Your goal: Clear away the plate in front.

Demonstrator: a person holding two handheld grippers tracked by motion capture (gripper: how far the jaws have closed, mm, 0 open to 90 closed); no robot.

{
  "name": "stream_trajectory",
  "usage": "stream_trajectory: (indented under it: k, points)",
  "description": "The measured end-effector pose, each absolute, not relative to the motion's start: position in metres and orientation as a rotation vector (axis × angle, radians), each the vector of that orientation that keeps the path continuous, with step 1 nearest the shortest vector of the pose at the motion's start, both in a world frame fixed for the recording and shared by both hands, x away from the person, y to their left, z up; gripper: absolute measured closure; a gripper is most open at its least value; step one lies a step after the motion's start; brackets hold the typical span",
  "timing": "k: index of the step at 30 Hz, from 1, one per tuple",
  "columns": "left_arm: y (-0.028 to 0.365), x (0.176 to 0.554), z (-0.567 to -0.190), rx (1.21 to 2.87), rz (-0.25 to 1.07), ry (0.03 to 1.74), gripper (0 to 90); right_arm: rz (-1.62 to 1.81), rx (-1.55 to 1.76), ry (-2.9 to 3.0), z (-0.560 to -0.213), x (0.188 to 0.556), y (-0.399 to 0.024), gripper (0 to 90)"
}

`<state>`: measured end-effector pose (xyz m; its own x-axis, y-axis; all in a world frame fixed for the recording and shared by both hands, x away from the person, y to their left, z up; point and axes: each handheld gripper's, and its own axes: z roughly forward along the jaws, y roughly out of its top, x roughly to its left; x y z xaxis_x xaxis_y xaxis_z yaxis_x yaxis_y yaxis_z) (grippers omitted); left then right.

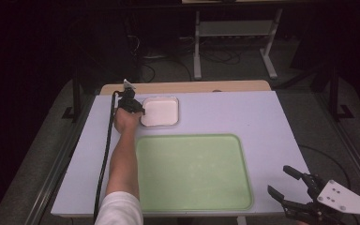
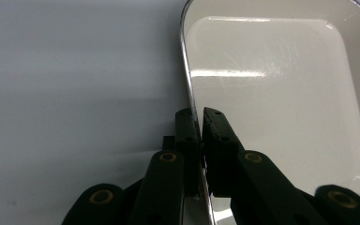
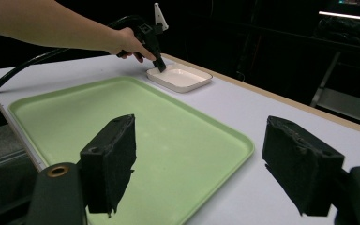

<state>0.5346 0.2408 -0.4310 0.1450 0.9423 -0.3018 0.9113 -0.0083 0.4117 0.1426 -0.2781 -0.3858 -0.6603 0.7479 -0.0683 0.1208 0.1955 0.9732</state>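
- White, glossy, square dish (image 1: 160,111) with rounded corners, lying flat on the pale counter (image 1: 243,115) toward its far left, at about eleven o'clock from the counter's middle.
- Seen close in the left gripper view (image 2: 281,93): empty cream inside, bright glare streaks, thin raised rim running up the picture.
- Gripped at its left rim by the left tool (image 1: 140,111): one black jaw outside the rim, the other inside, pads pressed against the thin wall, closed on it.
- Left tool (image 2: 200,136) pointing steeply down onto the rim, as in the right gripper view (image 3: 161,68); held by a hand (image 1: 125,119) at nine o'clock from the dish, bare forearm reaching back to a white sleeve (image 1: 119,208) at the near edge.
- Black cable (image 1: 107,150) trailing from that tool down the left side of the counter.
- Just beside the dish at five to six o'clock, apart from it by a narrow strip of counter: large light green tray (image 1: 194,171), empty, filling the near middle.
- Well apart, at four o'clock from the tray, past its near right corner: right tool (image 1: 286,185), jaws spread wide, nothing between them, grey three-cornered plate on top.
- Same wide gap in the right gripper view (image 3: 199,173), with the green tray (image 3: 136,122) and the dish (image 3: 180,77) beyond the two black pads.
- Wooden strip (image 1: 187,86) along the counter's far edge at twelve o'clock.
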Motion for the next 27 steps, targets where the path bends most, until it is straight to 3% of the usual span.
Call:
stream_trajectory:
  k: [11,27]
  points:
    - [0.247,0.533,-0.436,1.785,-0.026,1.803,88.2,1.510,0.820,1.920,-0.387,0.141,-0.283,24.9]
    - [0.258,0.525,-0.425,1.680,-0.055,1.786,88.5,1.505,0.824,1.927,-0.389,0.141,-0.281,25.0]
